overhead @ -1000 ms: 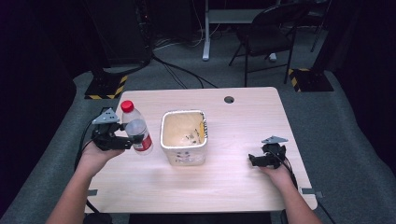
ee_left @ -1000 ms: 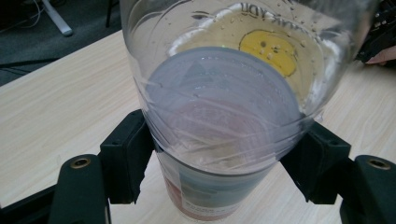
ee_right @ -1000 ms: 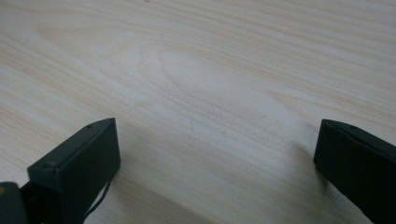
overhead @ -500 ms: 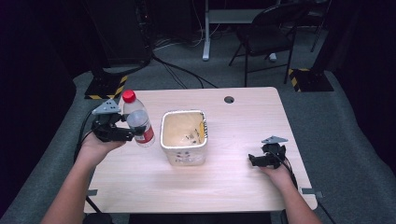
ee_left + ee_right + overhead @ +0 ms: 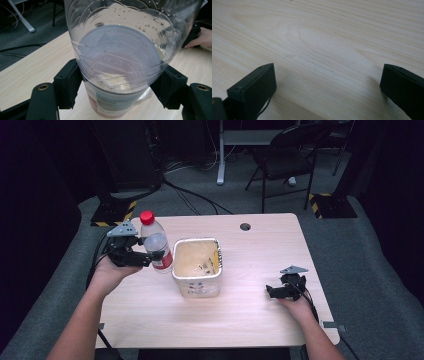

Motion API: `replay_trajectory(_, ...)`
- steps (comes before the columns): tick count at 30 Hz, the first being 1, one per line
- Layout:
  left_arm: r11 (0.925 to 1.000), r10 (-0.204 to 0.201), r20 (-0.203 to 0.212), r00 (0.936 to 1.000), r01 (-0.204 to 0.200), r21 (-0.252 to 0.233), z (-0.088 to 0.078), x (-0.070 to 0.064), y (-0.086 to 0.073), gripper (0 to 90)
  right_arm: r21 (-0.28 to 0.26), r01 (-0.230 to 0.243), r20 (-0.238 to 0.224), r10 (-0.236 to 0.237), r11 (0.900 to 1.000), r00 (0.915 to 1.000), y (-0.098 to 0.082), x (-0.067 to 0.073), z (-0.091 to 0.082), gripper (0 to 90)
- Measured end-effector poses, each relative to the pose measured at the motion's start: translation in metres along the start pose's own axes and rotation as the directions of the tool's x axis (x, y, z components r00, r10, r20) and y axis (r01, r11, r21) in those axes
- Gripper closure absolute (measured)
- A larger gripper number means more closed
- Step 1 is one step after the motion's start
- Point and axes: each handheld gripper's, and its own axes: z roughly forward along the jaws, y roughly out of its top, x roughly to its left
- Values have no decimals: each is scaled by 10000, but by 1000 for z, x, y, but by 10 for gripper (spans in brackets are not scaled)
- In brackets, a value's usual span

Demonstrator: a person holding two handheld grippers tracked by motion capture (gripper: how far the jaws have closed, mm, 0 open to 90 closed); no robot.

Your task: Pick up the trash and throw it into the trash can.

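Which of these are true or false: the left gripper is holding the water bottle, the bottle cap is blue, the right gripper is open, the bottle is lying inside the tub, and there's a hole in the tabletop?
1. The left gripper holds the water bottle. True.
2. The bottle's cap is blue. False: it is red.
3. The right gripper is open over bare wood. True.
4. The bottle lies inside the tub. False: it is upright, held outside the tub on its left.
5. The table has a round hole near its far edge. True.
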Motion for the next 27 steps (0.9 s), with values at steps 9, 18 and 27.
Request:
replay_trajectory(9, 9997, 126, 338, 9993, -119, -235, 16, -8, 12, 297, -2, 3, 0, -3, 10000, 10000, 0, 0, 0, 0)
replay_trajectory(18, 9995, 260, 678, 9974, -247, -190, 36, -18, 21, 298, -3, 4, 0, -4, 10000, 10000, 0, 0, 0, 0)
replay_trajectory(27, 9994, 339, 694, 9970, -341, 16, 53, -24, 20, 297, -21, -35, -21, 35, 10000, 10000, 0, 1, 0, 0)
